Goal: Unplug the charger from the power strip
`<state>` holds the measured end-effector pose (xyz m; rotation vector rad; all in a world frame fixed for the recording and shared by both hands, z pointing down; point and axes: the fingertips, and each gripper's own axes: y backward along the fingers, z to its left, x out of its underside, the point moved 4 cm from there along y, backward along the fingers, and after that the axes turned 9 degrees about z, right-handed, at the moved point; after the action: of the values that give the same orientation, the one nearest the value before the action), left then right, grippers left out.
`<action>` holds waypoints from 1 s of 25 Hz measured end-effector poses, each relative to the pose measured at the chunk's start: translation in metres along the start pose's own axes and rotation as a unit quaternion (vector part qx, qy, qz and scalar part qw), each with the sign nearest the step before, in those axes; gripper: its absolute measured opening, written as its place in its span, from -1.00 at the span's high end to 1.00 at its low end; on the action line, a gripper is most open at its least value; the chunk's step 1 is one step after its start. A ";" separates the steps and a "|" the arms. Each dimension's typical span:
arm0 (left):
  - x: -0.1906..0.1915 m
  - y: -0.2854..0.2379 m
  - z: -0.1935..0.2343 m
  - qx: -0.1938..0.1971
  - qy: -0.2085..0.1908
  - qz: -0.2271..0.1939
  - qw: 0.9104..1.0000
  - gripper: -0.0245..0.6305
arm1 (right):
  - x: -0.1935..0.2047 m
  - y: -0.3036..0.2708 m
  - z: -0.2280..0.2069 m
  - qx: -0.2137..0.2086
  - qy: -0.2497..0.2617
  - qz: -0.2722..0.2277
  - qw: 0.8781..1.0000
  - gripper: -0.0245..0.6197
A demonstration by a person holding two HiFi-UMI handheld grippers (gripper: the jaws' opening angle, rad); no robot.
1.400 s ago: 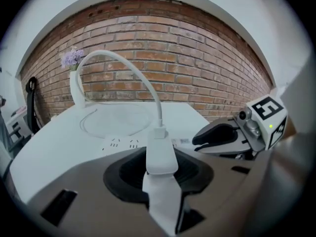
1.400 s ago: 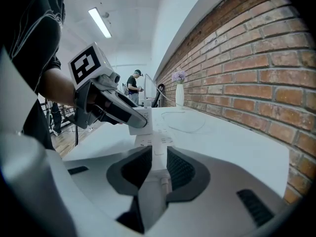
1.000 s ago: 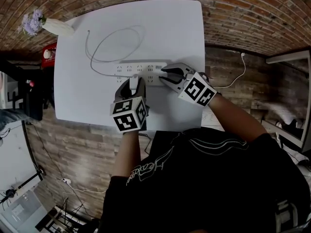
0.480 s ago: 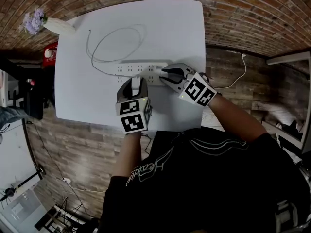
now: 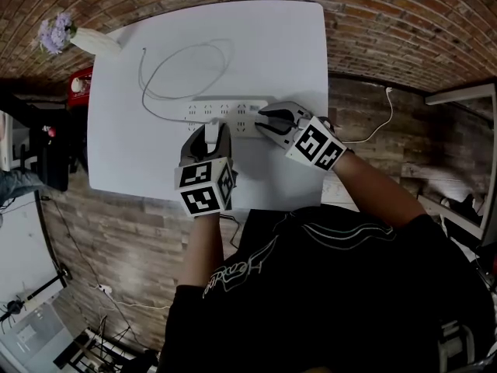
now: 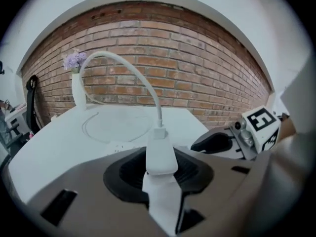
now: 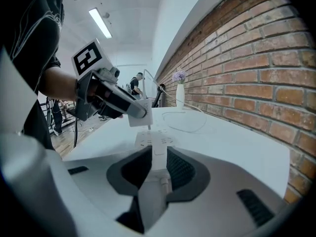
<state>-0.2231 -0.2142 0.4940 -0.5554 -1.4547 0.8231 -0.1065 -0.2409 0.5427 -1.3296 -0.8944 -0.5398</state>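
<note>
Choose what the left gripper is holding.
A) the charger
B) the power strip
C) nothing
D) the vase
A: the left gripper view shows the left gripper shut on the white charger, whose cable arcs up from it.

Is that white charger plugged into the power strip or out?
Out. The left gripper holds the charger clear above the power strip, with a gap beneath its bare pin.

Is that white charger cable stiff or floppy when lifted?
Probably semi-stiff: the cable holds an arch above the charger. Likely light, too: it looks thin, and its loose loop lies flat on the table.
</note>
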 end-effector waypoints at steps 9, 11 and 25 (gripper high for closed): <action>-0.028 0.039 0.014 0.081 0.085 -0.063 0.991 0.51 | 0.001 -0.001 -0.001 -0.003 -0.006 0.005 1.000 0.69; -0.028 0.046 0.008 0.107 0.103 -0.071 0.986 0.51 | 0.004 0.000 -0.002 -0.008 -0.016 0.009 1.000 0.70; -0.020 0.138 -0.056 0.204 0.115 -0.126 0.964 0.51 | -0.066 0.127 0.028 -0.071 -0.149 -0.141 0.976 0.90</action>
<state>-0.1873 -0.1353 0.3719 -0.1424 -1.0760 0.7970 -0.0517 -0.1987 0.4137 -1.4468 -1.3250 -0.6422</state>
